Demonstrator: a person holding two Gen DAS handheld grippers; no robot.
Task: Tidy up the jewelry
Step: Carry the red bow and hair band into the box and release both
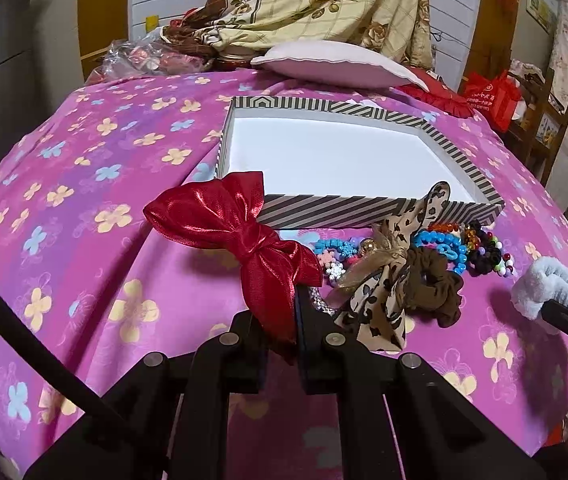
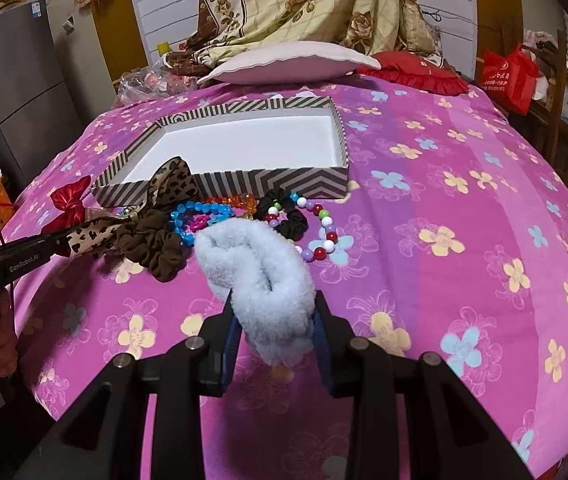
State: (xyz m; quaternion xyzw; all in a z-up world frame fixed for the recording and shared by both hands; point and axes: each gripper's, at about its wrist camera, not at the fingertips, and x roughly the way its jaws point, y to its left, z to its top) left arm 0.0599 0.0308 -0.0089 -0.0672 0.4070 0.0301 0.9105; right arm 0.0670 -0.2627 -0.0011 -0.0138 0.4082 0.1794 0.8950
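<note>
Box (image 1: pixel 364 208) empty so far, nothing sorted yet. Left hand-held gripper (image 1: pixel 280 320) clamped shut on red bow (image 1: pixel 236 228), lower centre of frame. Right hand-held gripper (image 2: pixel 274 320) squeezing fluffy blue scrunchie (image 2: pixel 256 264), lower centre of right view. Left to do: leopard ribbon (image 1: pixel 396 248), brown scrunchie (image 1: pixel 436 284), bead bracelets (image 2: pixel 320 220), all heaped just in front of box's near wall. Bed (image 1: pixel 84 220) bare both sides of pile, loads of room; only that near box wall to lift over.
</note>
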